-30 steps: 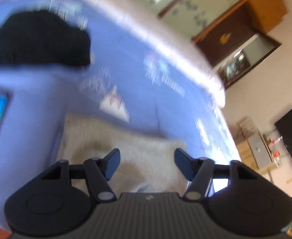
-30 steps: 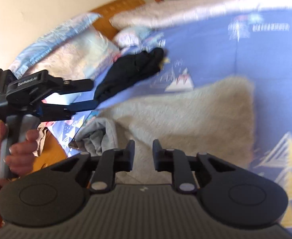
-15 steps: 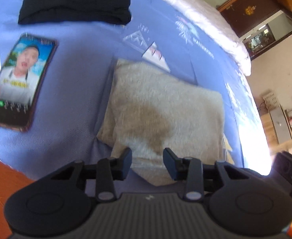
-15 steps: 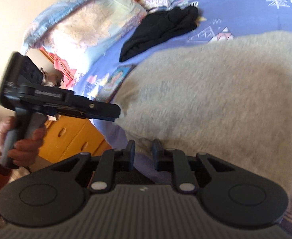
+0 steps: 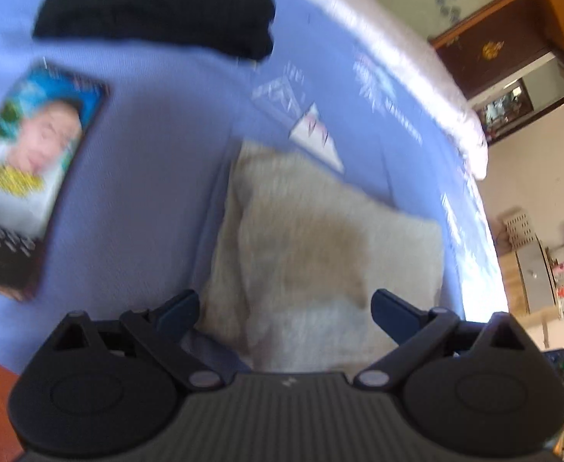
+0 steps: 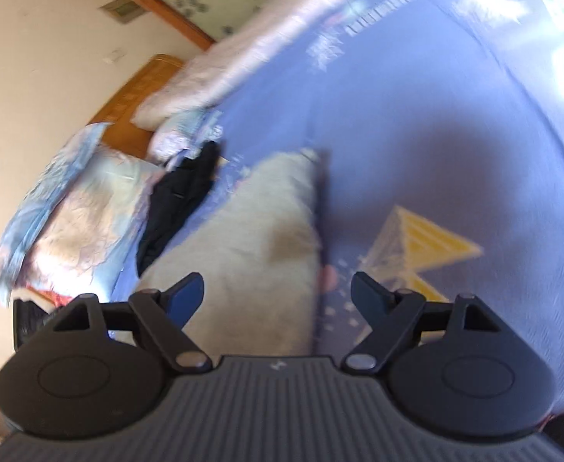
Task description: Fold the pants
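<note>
The beige fleecy pants (image 5: 320,254) lie folded into a rough rectangle on the blue bedsheet (image 5: 158,177). My left gripper (image 5: 283,308) is open and empty, its jaws wide apart just above the near edge of the pants. In the right wrist view the pants (image 6: 258,238) lie ahead and to the left. My right gripper (image 6: 278,292) is open and empty, over the right edge of the pants and the sheet (image 6: 435,146).
A phone with a lit screen (image 5: 24,177) lies on the sheet to the left. A black garment (image 5: 158,4) is heaped at the back, also in the right wrist view (image 6: 178,204). Pillows (image 6: 74,223) and a wooden headboard (image 6: 139,92) are at left. A cabinet (image 5: 532,265) stands beyond the bed.
Both grippers opened wide; half a second ago their jaws were nearly closed. The right gripper swung right and back from over the pants. The left view tilted slightly.
</note>
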{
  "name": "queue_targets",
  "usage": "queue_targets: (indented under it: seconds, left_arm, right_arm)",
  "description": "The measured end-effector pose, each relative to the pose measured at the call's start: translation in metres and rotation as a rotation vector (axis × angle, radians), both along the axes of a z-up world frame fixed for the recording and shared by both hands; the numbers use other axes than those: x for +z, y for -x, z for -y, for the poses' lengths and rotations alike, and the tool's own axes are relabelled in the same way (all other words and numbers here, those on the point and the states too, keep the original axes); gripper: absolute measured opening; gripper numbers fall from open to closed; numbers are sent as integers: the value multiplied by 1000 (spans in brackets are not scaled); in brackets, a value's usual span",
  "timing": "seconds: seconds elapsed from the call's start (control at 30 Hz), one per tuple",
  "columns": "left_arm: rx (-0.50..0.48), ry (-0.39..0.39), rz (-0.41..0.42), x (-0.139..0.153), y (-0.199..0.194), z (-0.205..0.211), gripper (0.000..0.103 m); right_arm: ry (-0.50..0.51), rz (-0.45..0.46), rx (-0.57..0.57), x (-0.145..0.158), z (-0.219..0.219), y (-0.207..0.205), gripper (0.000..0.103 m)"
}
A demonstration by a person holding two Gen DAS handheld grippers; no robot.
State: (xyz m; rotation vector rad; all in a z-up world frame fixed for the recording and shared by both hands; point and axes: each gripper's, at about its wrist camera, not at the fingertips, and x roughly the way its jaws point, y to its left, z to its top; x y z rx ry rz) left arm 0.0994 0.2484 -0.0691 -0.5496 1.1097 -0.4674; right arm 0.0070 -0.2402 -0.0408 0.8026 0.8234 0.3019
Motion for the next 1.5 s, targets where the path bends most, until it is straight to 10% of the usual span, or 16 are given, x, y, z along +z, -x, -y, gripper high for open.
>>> queue_targets:
  seconds: [0.2,0.4,0.5,0.6,0.7,0.83,1.03,1.3,1.5]
  left_arm:
    - [9,-6,45,-7,2,13,102]
    - [-53,-170,114,0,15,50,99]
    - [-76,-287,162,6,22,72,75]
    - [-76,-243,133,13,21,81,46]
    - [-108,-240,167,23,25,104,42]
    - [-186,-115,202,31,40,135,42]
    - [-204,-164,178,-3,37,161,52]
    - [-168,-145,106,9,33,142,71]
    - [-94,-119,124,26,27,117,88]
  right_arm:
    - [5,8,104,-8,-26,-20,86]
    - [188,65,214,3,-65,-32,78]
    - [238,73,200,9,-64,-29,37]
    - [290,147,185,25,-63,-18,27]
    - [387,242,138,45,-62,-2,24]
    - [466,311,13,62,-37,20,24]
    - [453,113,-12,13,-17,23,30]
    - [188,29,-139,-15,14,19,80]
    - [-91,24,-173,-34,51,31,83]
